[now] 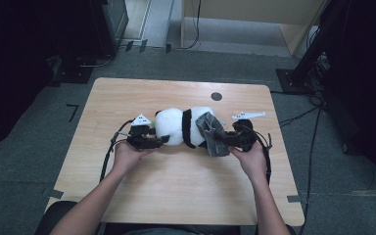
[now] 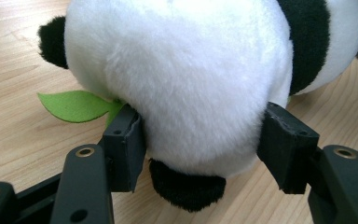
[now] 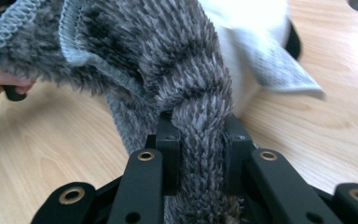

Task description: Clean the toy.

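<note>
A black-and-white plush panda (image 1: pixel 176 126) lies on its side in the middle of the wooden table (image 1: pixel 176 191). My left gripper (image 1: pixel 162 139) comes in from the left, and its two pads press into the white fur of the panda's rounded end (image 2: pixel 182 84), so it is shut on the toy. A green felt leaf (image 2: pixel 74 105) sticks out beside the left pad. My right gripper (image 1: pixel 220 142) is shut on a bunched fold of a grey fluffy cloth (image 3: pixel 186 70). The cloth (image 1: pixel 213 132) drapes against the panda's right end.
A small dark round mark (image 1: pixel 216 96) sits on the table behind the panda. Cables trail from both grippers across the tabletop. Dark equipment and stands surround the table on a grey carpet. A hand (image 3: pixel 0 84) shows at the left edge of the right gripper view.
</note>
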The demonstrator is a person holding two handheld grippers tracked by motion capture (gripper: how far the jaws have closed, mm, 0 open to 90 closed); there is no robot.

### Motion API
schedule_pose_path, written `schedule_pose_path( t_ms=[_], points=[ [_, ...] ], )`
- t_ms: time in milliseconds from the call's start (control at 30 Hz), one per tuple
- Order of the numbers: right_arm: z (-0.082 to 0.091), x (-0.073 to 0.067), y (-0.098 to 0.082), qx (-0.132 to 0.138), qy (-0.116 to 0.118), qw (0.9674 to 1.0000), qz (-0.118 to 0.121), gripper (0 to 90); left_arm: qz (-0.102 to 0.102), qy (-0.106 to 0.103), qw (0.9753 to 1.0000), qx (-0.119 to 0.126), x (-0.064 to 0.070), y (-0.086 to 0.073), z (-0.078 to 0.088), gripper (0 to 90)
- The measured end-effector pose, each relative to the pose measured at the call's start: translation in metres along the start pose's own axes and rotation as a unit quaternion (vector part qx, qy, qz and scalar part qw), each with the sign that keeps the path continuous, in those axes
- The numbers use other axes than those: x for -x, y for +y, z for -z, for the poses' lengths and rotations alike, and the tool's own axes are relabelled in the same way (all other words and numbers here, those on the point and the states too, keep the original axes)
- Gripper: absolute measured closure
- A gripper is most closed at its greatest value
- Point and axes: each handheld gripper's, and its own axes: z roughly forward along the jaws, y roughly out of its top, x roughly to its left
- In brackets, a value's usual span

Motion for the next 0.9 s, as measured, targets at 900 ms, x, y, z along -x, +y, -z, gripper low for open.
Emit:
schedule_pose_path(
  t_ms=[900],
  points=[
    [0.0,-0.055,0.02,0.008,0.018,0.9986,0.049,76.1,0.018,-0.014,0.9997,0.001,-0.005,0.004,0.001,42.0]
  ],
)
